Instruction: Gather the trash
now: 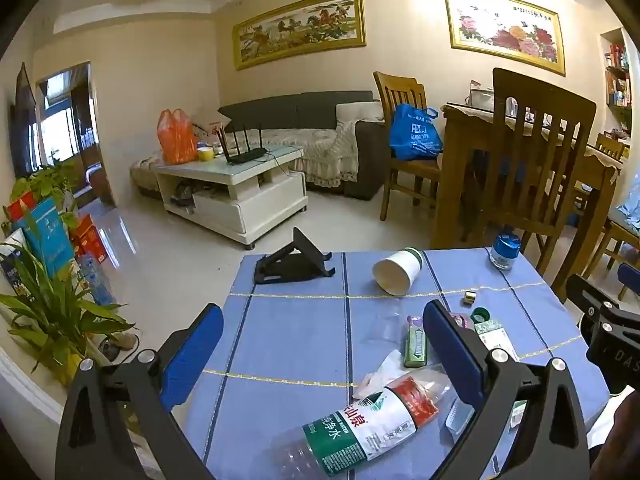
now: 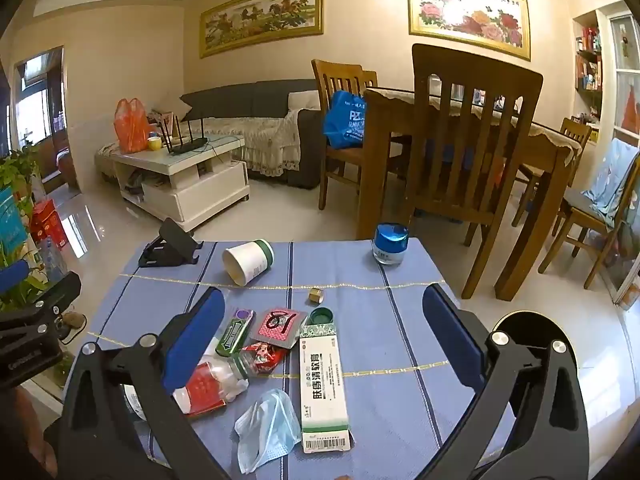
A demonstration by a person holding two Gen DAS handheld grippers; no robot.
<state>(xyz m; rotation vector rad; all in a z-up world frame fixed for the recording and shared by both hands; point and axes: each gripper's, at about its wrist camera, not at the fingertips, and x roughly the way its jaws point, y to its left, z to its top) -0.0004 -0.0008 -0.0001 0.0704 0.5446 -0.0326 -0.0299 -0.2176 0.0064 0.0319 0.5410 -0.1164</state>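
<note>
blue cloth (image 2: pixel 360 360) lay littered with trash.
both grippers, left gripper (image 1: pixel 320 344) and right gripper (image 2: pixel 324 332), hung wide, holding nothing, above plastic bottle (image 1: pixel 360 420) and ointment box (image 2: pixel 323 384).

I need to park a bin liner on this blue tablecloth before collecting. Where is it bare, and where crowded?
Bare: the left side of the tablecloth, between the phone stand and the water bottle; also the right strip, from the blue-lidded jar toward you, beside the ointment box. Crowded: the near middle, around the face mask, wrappers and bottle.

light: warm, bright | glare: doorway (image 1: pixel 64 128), glossy floor (image 1: pixel 168 248) | edges: fisheye bend, dark vignette | focus: sharp
</note>
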